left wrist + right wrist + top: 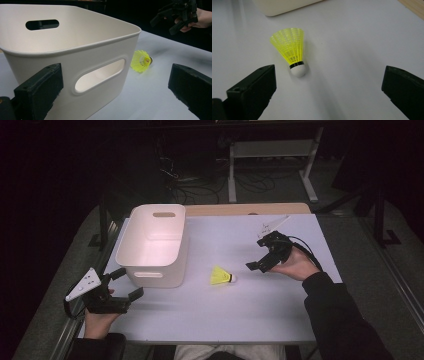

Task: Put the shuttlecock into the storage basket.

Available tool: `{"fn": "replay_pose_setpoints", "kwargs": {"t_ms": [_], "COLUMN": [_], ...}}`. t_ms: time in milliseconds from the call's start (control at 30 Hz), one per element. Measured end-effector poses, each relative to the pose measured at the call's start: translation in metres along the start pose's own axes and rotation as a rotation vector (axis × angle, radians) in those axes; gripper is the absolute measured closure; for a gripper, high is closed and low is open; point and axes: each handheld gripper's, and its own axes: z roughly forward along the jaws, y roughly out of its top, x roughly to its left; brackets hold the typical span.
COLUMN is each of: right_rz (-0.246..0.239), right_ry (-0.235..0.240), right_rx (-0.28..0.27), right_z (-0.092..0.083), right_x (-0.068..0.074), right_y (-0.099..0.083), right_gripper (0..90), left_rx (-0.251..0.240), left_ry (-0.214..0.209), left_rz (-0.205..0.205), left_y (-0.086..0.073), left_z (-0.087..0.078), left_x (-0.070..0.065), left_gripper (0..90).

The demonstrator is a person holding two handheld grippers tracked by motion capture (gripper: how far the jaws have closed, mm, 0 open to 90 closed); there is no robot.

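Lay on its side on the white worktop (280, 315), just right of the white bin (152, 245): a yellow shuttlecock (291, 53). Looked featherlight, with a flimsy mesh skirt easily crushed. Best pinched gently at the firm white cork. Right claw (329, 90) gaped wide near it, empty; left claw (115, 92) likewise wide, by the bin.

The room is dark, light falling from above onto the white table (280, 310); the bin (155, 245) glows pale pink inside; ahead of the right gripper's fingers (252, 92) the shuttlecock (290, 48) is sharp with a soft shadow; near jaws blur slightly.
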Motion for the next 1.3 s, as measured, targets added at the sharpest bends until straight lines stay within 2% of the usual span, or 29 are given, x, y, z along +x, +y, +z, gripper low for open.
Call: {"fn": "replay_pose_setpoints", "kwargs": {"t_ms": [433, 1300], "right_rz": [-0.01, -0.071], "right_ry": [0.025, 0.074], "right_rx": [0.038, 0.105], "right_z": [0.011, 0.043], "right_x": [0.001, 0.008], "right_y": [-0.001, -0.001], "right_gripper": [0.0, 0.0], "left_rx": [0.001, -0.001], "left_ry": [-0.002, -0.003], "left_rz": [-0.001, -0.003], "left_y": [0.0, 0.0], "left_z": [0.0, 0.0], "left_x": [0.0, 0.0], "left_gripper": [0.0, 0.0]}}
